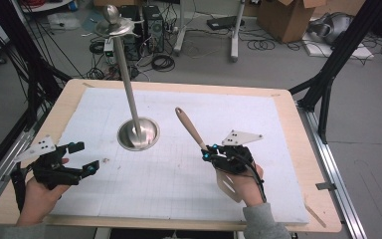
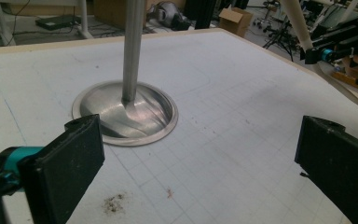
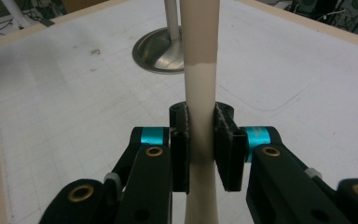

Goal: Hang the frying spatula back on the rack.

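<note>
Right tool (image 3: 200, 144) grips spatula (image 1: 191, 130) upright

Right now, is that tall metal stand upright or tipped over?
Upright. The metal stand rests on its round base flat on the white mat, its pole rising straight up.

Your right gripper (image 3: 200, 140) covers the middle of the spatula (image 3: 199, 70), and in the right gripper view its handle end runs off the top edge. From above, its blade (image 1: 227, 185) is partly hidden under your hand, so its shape is perhaps unclear.
</note>
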### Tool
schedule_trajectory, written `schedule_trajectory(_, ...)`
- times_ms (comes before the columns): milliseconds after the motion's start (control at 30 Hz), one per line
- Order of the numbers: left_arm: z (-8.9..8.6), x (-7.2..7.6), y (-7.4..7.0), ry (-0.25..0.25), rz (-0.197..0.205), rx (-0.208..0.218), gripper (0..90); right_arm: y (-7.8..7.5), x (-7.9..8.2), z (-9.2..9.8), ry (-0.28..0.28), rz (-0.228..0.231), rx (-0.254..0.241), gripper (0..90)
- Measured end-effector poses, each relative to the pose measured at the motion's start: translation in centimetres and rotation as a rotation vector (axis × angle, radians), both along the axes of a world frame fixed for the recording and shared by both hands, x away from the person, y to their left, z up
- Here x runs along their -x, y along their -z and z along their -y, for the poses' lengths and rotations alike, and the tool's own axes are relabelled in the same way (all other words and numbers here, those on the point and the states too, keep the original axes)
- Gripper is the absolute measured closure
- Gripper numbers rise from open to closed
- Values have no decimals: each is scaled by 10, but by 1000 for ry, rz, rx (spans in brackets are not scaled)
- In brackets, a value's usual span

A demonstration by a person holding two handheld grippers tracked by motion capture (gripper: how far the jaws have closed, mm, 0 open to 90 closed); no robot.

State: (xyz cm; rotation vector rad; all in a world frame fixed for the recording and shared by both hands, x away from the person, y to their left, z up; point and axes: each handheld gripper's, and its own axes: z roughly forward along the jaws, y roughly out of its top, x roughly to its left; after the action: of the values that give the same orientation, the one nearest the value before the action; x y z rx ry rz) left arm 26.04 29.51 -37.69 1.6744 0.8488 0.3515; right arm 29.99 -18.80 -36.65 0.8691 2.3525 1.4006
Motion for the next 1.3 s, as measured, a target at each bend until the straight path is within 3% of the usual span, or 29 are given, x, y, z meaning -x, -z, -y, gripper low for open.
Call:
schedule_trajectory(367, -2, 2, -4, 2, 22, 18, 18, -34, -1, -3, -33, 45, 1, 782)
schedule_trajectory(533, 0, 4, -7, 11, 58, 23, 18, -43, -2, -2, -47, 52, -4, 781)
schedule_trajectory(1300, 0, 6, -9, 6, 57, 23, 18, -76, -8, -3, -70, 55, -15, 781)
